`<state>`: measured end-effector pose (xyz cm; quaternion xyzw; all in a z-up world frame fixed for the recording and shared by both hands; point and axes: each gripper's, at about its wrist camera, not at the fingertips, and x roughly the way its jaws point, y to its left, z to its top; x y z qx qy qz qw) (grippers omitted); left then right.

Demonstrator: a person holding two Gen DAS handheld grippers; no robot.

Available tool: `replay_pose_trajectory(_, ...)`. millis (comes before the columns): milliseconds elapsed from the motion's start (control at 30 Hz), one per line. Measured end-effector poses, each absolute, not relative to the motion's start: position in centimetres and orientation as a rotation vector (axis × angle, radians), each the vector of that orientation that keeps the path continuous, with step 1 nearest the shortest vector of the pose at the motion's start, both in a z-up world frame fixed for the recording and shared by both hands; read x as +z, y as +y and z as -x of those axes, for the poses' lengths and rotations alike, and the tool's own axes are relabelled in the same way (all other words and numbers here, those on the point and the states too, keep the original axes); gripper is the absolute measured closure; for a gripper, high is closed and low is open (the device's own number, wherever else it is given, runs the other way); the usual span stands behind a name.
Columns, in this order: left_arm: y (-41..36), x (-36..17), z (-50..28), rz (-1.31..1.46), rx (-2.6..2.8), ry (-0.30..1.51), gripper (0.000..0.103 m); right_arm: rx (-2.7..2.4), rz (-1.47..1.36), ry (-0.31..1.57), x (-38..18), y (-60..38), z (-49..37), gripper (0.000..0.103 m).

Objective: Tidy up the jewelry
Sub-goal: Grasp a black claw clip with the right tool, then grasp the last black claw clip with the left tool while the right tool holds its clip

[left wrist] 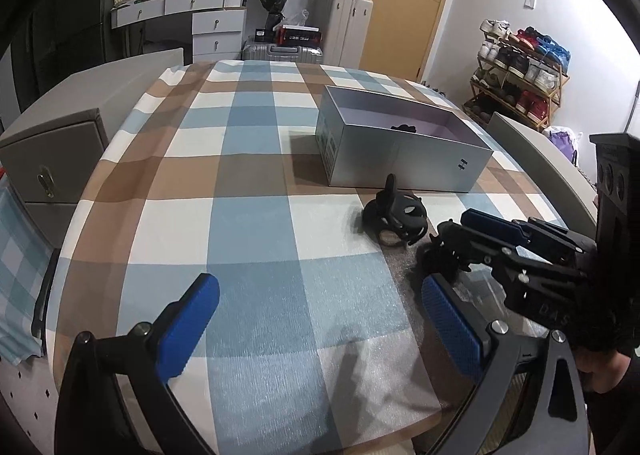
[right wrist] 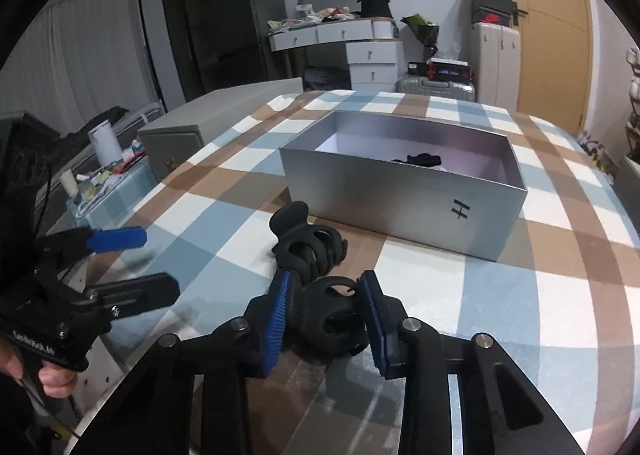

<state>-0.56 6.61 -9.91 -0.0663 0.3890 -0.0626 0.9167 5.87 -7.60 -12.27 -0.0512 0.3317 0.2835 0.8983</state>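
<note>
An open silver box (left wrist: pixel 400 159) (right wrist: pixel 404 207) stands on the checked tablecloth, with a black item (right wrist: pixel 420 159) inside it. A black hair claw (left wrist: pixel 396 215) (right wrist: pixel 308 243) lies on the cloth in front of the box. My right gripper (right wrist: pixel 326 311) is shut on a second black hair claw (right wrist: pixel 332 319) just behind the first one; it also shows in the left wrist view (left wrist: pixel 452 243). My left gripper (left wrist: pixel 316 299) is open and empty, low over the cloth to the left of the claws; it shows at the left of the right wrist view (right wrist: pixel 152 263).
A grey cabinet (left wrist: pixel 56 163) stands beside the table's left edge. A low side table with small bottles (right wrist: pixel 100 175) lies further left. A dresser, suitcases and a shoe rack (left wrist: pixel 520 71) stand against the walls behind. The table's near edge runs under both grippers.
</note>
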Motion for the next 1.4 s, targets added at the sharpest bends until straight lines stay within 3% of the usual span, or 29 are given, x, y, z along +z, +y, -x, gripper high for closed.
replay_pose_trajectory(33, 6.6, -9.9, 0.5, 0.136, -0.128, 0.801, 0.004, 0.588, 0.111, 0.677, -12.2, -7.6, -5.8, 0.072)
replay_pose_trajectory(100, 6.7, -10.0, 0.6, 0.138, -0.129, 0.803, 0.004, 0.620, 0.104, 0.654, -11.7, -7.8, -5.4, 0.099)
replay_pose_trajectory(1267, 3.8, -8.8, -6.3, 0.166, -0.339, 0.821, 0.005, 0.561, -0.013, 0.580, -10.3, -14.8, -5.0, 0.098)
replay_pose_trajectory(1300, 3.8, -8.9, -6.4, 0.180, -0.355, 0.827, 0.011, 0.562, -0.018, 0.582, -10.4, -14.9, -5.1, 0.098)
replay_pose_trajectory(1333, 3.8, -8.9, -6.5, 0.189, -0.369, 0.831, 0.026, 0.563, -0.020, 0.583, -10.4, -14.8, -5.3, 0.098)
replay_pose_trajectory(1400, 3.6, -9.1, -6.4, 0.176, -0.377, 0.843, 0.044, 0.563, -0.020, 0.582, -10.5, -14.9, -5.3, 0.098)
